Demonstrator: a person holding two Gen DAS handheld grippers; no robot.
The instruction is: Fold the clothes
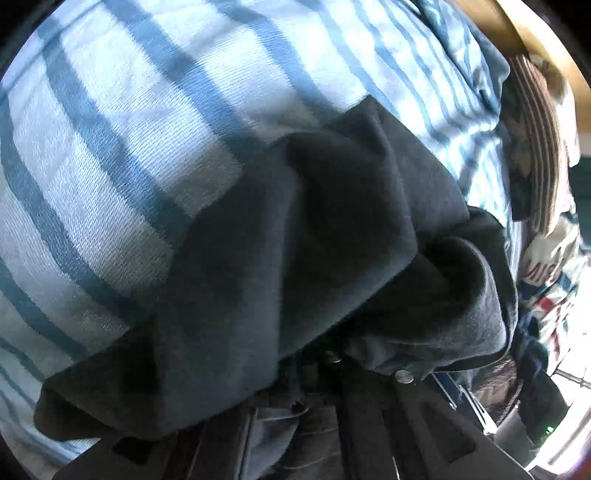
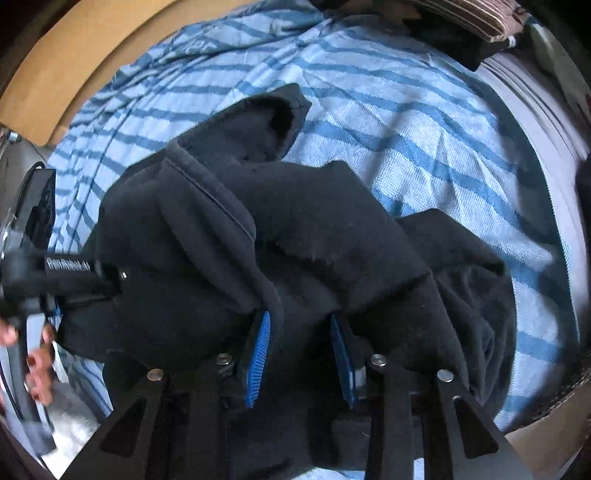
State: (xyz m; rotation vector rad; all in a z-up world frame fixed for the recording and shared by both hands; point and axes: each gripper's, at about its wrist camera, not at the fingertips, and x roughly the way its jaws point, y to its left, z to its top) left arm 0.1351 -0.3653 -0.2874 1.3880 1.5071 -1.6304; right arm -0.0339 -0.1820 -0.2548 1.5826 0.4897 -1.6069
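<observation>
A black garment (image 2: 295, 229) lies bunched on a blue-striped bed cover (image 2: 424, 122). In the right wrist view my right gripper (image 2: 300, 321) points down into it. Its blue pads (image 2: 258, 354) stand apart, with loose cloth draped between and over the fingers, so it is open. The left gripper (image 2: 110, 277) comes in from the left edge, its tip buried in the garment's side. In the left wrist view the black garment (image 1: 295, 240) hangs over the left gripper (image 1: 317, 365) and hides the fingertips. The jaws are together on a fold of it.
A tan board (image 2: 74, 62) runs along the far side of the bed. A brown striped cushion (image 2: 476, 18) and dark clothes lie at the back right. A person's hand (image 2: 37, 365) holds the left gripper's handle. Printed white fabric (image 1: 550, 280) lies beyond the bed's edge.
</observation>
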